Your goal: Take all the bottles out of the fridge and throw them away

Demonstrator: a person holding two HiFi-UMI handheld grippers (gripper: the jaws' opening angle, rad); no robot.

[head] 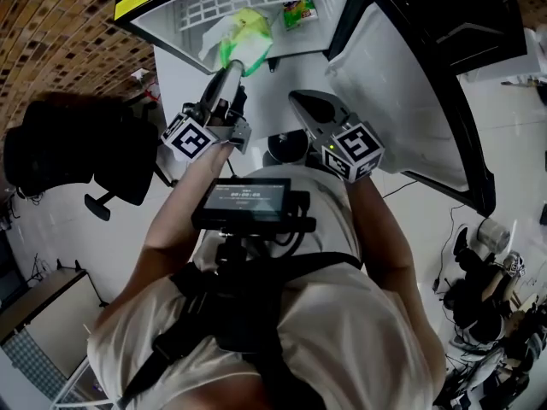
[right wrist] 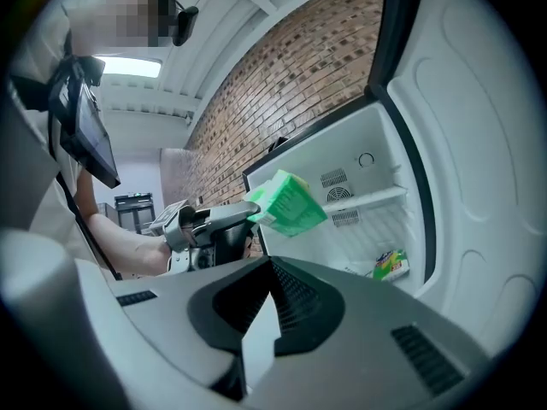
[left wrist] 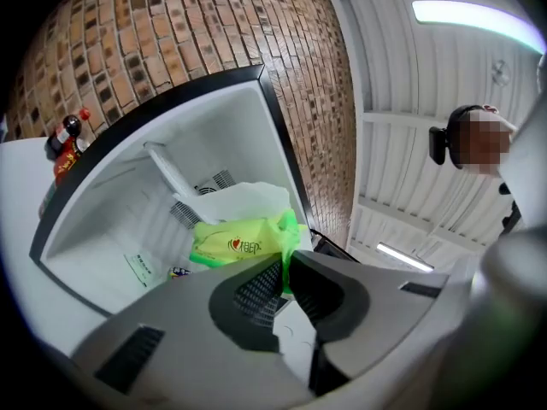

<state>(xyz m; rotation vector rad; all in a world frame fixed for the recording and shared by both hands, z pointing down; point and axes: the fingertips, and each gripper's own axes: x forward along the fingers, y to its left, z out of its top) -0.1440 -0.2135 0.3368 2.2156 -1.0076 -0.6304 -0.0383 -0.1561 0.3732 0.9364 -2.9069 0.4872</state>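
Before an open fridge (head: pixel 171 26) on a white floor (head: pixel 184 79), with the door (head: pixel 402 92) swung wide to the right in the head view. In the left gripper (head: pixel 232 68), a green pack (head: pixel 245 34): pinched by one edge between jaws drawn narrow on it, and held in the air at the mouth of the fridge, touching neither wall nor shelf (lime plastic with a red heart and some print, a white flap showing behind it in the left gripper view). Just beside it, the right gripper (head: pixel 301 101), jaws pressed together on nothing, aimed at the fridge interior and apart from the pack. Seen from that side, the left gripper's grey jaws reaching in from the left with a bare forearm (right wrist: pixel 120 242) behind. Outside the fridge, the bottles (left wrist: pixel 67 148): dark, red-capped, on the floor just beside the outer wall and near the brick wall (left wrist: pixel 171 32), visible only in the left gripper view. Inside, low down and under a white shelf (right wrist: pixel 367 199), one small pack (right wrist: pixel 391 265) in green and yellow, print too small to read. On the person's chest, a dark screen (head: pixel 248 199). At the left of the head view, a black chair (head: pixel 77 143), well apart from the fridge.
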